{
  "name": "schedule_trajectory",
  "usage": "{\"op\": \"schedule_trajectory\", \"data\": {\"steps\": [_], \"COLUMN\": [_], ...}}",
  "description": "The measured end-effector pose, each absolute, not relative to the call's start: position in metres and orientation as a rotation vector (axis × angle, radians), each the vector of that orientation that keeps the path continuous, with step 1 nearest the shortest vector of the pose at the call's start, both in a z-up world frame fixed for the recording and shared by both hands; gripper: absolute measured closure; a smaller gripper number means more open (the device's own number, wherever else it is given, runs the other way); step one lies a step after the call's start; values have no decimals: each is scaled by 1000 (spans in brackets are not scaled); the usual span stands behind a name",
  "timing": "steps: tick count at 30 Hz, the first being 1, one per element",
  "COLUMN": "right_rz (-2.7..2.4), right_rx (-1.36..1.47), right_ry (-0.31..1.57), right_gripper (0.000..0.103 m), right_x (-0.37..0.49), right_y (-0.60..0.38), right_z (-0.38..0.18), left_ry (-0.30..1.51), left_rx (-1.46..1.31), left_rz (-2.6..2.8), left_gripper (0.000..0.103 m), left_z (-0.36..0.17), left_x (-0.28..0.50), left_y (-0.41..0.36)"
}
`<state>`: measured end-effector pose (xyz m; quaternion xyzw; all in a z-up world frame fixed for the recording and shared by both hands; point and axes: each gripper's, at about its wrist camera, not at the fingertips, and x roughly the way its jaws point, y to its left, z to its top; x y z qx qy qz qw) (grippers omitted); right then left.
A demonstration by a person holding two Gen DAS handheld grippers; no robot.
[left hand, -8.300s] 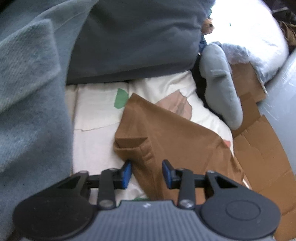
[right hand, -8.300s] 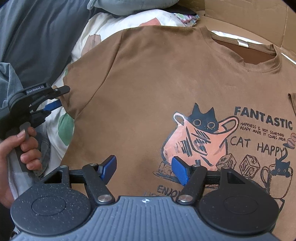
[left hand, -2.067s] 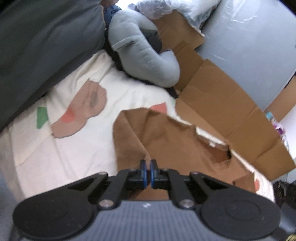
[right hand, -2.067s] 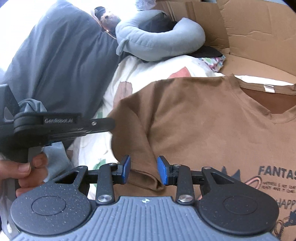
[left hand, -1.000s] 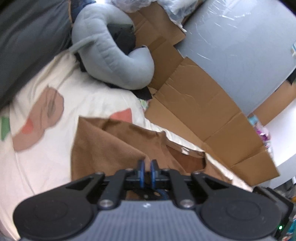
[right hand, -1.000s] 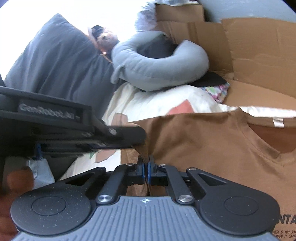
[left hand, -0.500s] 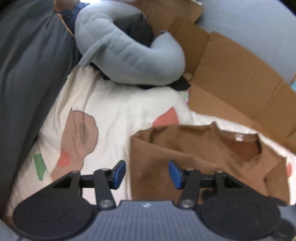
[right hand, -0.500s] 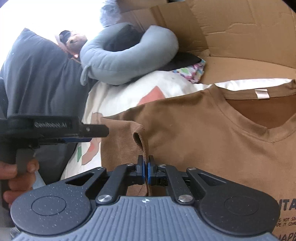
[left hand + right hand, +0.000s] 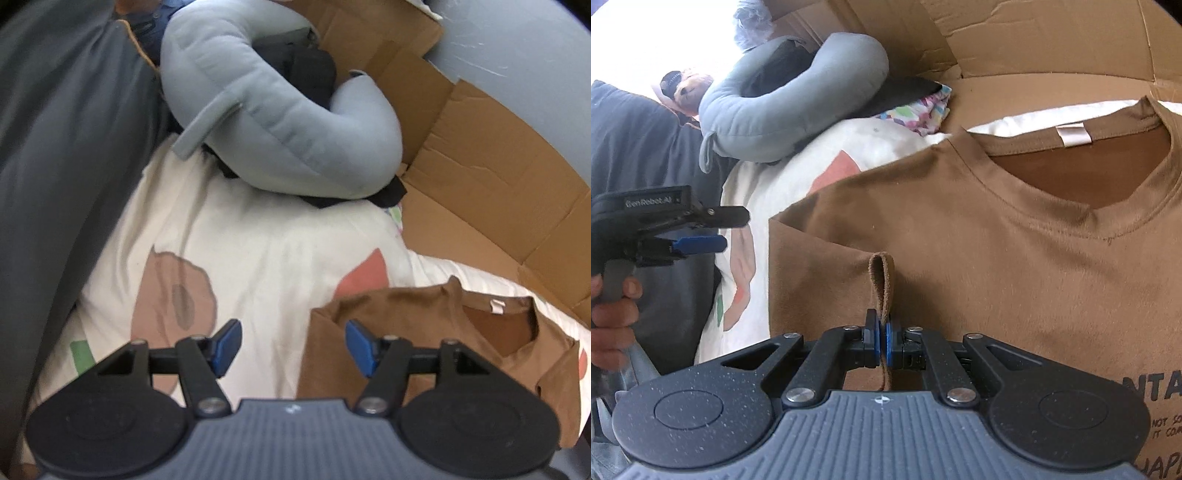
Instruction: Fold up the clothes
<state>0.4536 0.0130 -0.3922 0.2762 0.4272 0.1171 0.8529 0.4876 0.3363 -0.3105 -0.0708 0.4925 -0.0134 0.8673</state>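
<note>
A brown T-shirt with a printed front lies on the cream bedsheet, its left sleeve folded in over the chest. My right gripper is shut on a pinched loop of the shirt's fabric, low in the right wrist view. In the left wrist view the shirt fills the lower right. My left gripper hangs over the sheet just left of the shirt's folded edge; its jaws are opening with nothing between them. The same left gripper shows at the left of the right wrist view, held by a hand.
A grey U-shaped pillow lies at the head of the bed over dark clothing. Flattened cardboard lines the right side against a grey wall. A dark grey blanket covers the left. A colourful patterned cloth sits by the cardboard.
My left gripper let go of the shirt, opened, and moved left off the folded edge. My right gripper stayed shut on the fabric and sank lower over the shirt.
</note>
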Motion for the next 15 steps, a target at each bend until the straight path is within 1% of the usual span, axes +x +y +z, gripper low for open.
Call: {"op": "schedule_trajectory", "data": {"steps": [7,15], "right_rz": [207,204], "right_rx": [612,637], "right_ry": [918,921], "right_gripper": [102,102], "right_x": [448,442], "right_y": [7,7], "right_z": [-409,-418], "left_ry": [1042,1089], "left_rx": [-115,-30], "left_rz": [-89,-141], "left_gripper": [38,39], "left_z": [-298,-297], "left_x": [504,533], "left_y": [337,317]}}
